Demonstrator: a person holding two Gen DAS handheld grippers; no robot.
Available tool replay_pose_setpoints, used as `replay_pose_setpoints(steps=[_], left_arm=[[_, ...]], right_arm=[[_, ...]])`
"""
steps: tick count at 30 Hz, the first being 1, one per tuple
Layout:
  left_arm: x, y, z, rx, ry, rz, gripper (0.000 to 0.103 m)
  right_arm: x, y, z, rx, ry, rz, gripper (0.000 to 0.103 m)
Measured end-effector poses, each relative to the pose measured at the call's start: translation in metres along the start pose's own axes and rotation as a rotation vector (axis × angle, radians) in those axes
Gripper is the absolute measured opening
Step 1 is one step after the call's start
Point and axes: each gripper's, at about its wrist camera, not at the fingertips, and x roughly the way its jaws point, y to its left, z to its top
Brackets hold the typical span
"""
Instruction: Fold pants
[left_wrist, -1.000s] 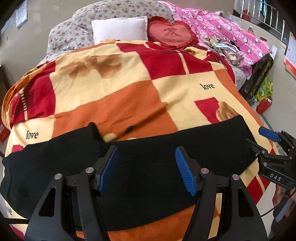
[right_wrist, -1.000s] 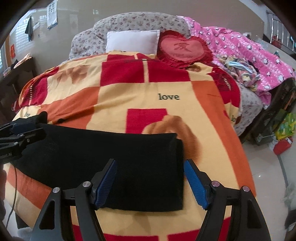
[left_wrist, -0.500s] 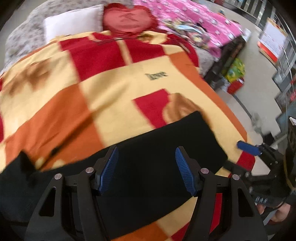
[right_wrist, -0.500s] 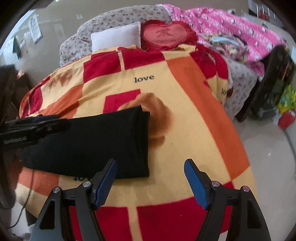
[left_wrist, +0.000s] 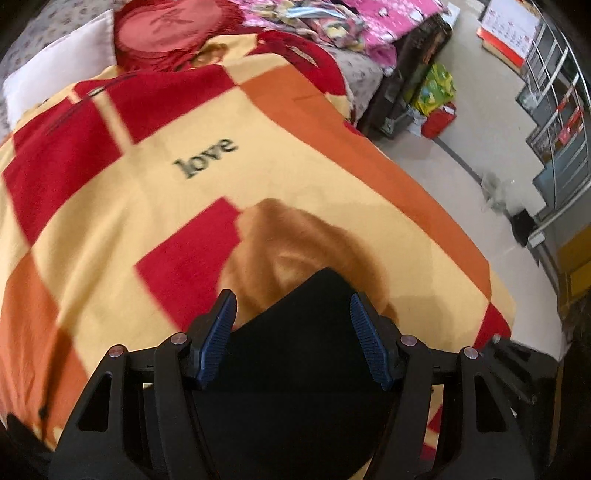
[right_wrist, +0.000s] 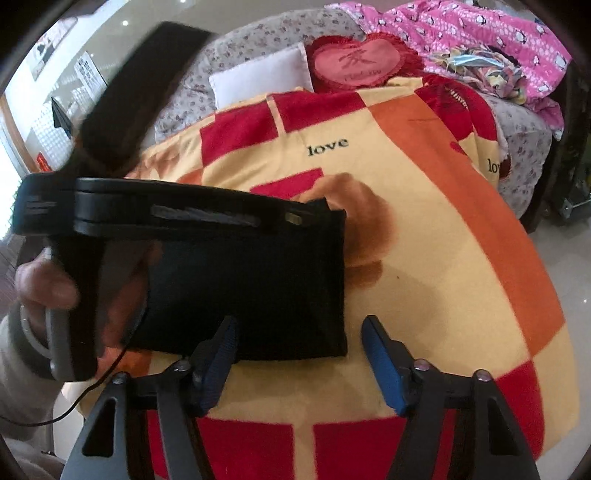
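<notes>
- The black pants (left_wrist: 306, 369) run off the bottom edge of the left wrist view, so their length stays unseen
- In the right wrist view the left gripper's body (right_wrist: 155, 214) covers the pants' far edge, and a hand (right_wrist: 48, 284) hides their left part
- The blanket (left_wrist: 110, 236) is smeared with blur, its "love" lettering soft
- The white pillow (left_wrist: 55, 70) at the bed's head is cut by the frame's left edge
- Shelves (left_wrist: 554, 110) beyond the bed's right side are too small to read
</notes>
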Motion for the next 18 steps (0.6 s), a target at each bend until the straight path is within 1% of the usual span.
replay_pose_setpoints(steps=[3,5,6,7,8,9,11,12,14,15,17,18], left_arm=[[0.011,-0.008,0.006,0.024,0.03,-0.023,0.064],[0.013,-0.015,0.006,0.067,0.015,-0.009,0.065],[0.014,-0.02,0.004,0.106,0.008,0.003,0.065],[0.014,-0.022,0.004,0.12,0.003,0.002,0.065],[0.013,-0.023,0.003,0.131,-0.01,0.0,0.056],[0.012,-0.024,0.002,0.142,-0.024,0.001,0.04],[0.01,-0.021,0.001,0.146,-0.033,0.013,0.026],[0.009,-0.017,0.001,0.133,-0.033,-0.006,0.021],[0.001,-0.007,0.002,0.106,-0.041,-0.056,0.016],[-0.011,-0.002,0.003,0.09,-0.059,-0.083,0.016],[-0.038,0.006,0.004,0.083,-0.109,-0.086,0.016],[-0.056,0.011,0.004,0.084,-0.139,-0.068,0.016]], right_arm=[[0.003,0.0,0.0,0.011,-0.02,0.028,0.054],[0.005,0.001,0.002,0.002,-0.032,0.025,0.05],[0.006,0.002,0.002,-0.005,-0.039,0.021,0.044],[0.008,0.002,0.002,-0.008,-0.046,0.019,0.037],[0.008,0.001,0.003,-0.004,-0.052,0.023,0.032],[0.011,-0.002,0.003,0.013,-0.055,0.043,0.019],[0.013,-0.007,0.004,0.047,-0.063,0.083,0.016],[0.012,-0.007,0.005,0.06,-0.07,0.103,0.014],[0.006,-0.006,0.009,0.071,-0.083,0.137,0.014],[0.001,-0.002,0.013,0.074,-0.096,0.164,0.013],[-0.008,0.008,0.021,0.057,-0.119,0.205,0.013],[-0.014,0.016,0.027,0.037,-0.133,0.22,0.013]])
